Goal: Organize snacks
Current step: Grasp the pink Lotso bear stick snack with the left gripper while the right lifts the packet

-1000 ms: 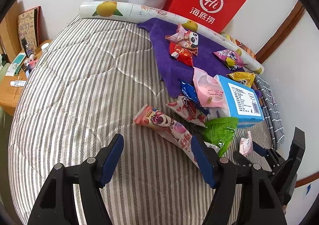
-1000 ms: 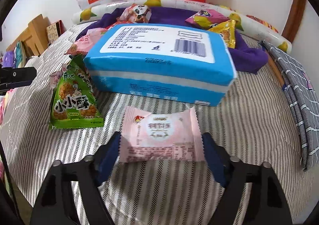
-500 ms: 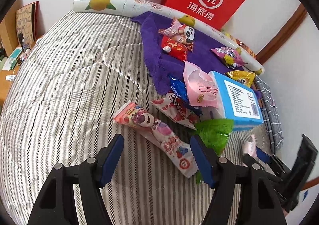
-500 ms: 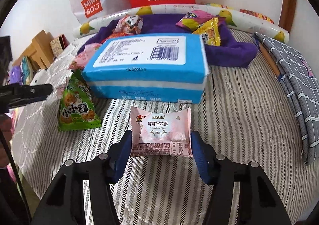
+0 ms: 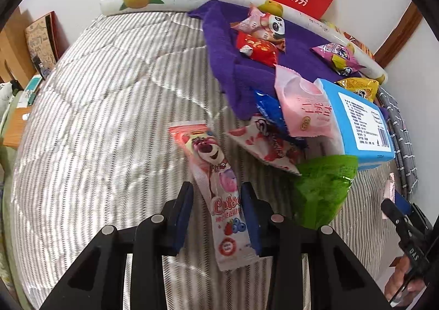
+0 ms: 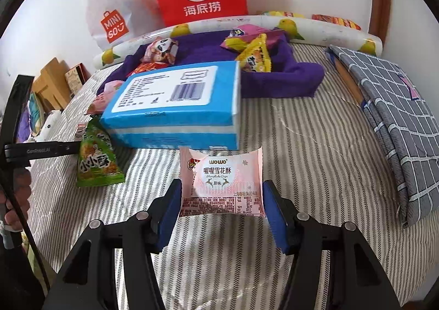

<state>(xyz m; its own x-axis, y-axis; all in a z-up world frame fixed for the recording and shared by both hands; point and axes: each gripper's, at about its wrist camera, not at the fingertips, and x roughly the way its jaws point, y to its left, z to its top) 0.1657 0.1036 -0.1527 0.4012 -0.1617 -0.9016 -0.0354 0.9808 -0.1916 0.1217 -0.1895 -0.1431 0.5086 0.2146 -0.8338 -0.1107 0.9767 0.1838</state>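
The left gripper [image 5: 216,214] brackets the long Lotso packet [image 5: 216,186], whose long axis runs away from it up the striped bed [image 5: 109,117]; whether the pads pinch is unclear. The right gripper [image 6: 221,200] clamps the pink wowo packet [image 6: 221,181] near the bed's front edge, its lower end hidden.

We saw long pink bear-print stick pack [image 5: 219,189] flat on striped bed, pink square WOWO pastry pkt [image 6: 221,182] flat nr blue box [image 6: 175,106].

Left claw [image 5: 216,216] straddling pink bear snack stick [image 5: 216,189]
Stick lies lengthwise on striped bed [image 5: 109,117]; green packet [image 5: 323,186] just right of it.
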